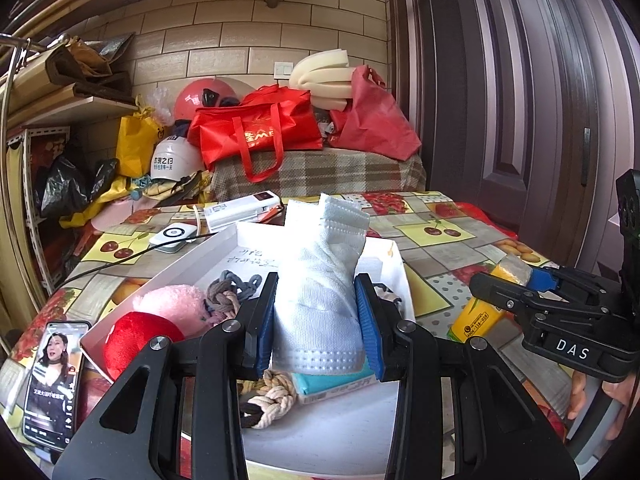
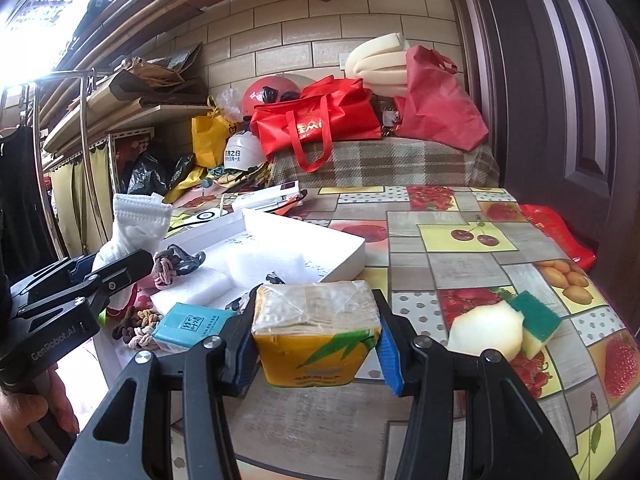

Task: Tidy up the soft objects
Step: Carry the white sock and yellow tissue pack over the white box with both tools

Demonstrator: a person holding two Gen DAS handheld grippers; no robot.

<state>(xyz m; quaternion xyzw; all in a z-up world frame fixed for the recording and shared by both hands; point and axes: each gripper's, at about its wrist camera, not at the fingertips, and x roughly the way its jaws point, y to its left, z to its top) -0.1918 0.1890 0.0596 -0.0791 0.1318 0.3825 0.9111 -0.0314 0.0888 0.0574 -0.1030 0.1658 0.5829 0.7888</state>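
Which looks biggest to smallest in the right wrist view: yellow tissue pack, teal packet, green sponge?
1. yellow tissue pack, though it's nearest the camera, clamped in the right gripper
2. teal packet
3. green sponge

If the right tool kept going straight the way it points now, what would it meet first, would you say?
Probably the white tray. The right tool, shut on the yellow tissue pack, points over bare tablecloth toward the tray's near corner, though depth is hard to judge.
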